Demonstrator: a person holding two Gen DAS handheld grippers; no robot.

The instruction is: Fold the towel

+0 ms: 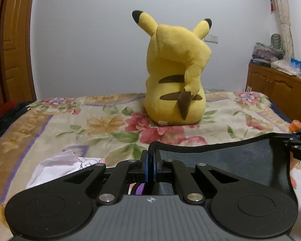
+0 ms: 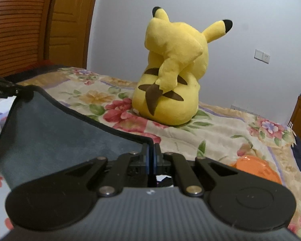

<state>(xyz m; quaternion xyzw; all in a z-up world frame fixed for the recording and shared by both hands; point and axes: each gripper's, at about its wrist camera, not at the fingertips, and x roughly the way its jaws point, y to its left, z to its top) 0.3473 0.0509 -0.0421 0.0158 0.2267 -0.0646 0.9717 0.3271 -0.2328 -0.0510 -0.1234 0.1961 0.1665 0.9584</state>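
Note:
The towel is dark grey-blue with a black hem and hangs stretched between my two grippers above the bed. My left gripper is shut on its left top corner. My right gripper is shut on its right top corner. In the right wrist view the towel spans left to the left gripper. In the left wrist view the right gripper shows at the towel's far right corner. The towel's lower part is hidden behind the gripper bodies.
A yellow Pikachu plush sits on the floral blanket just beyond the towel. White paper lies at the left. An orange object lies at the right. Wooden cabinets stand right, a wooden wardrobe left.

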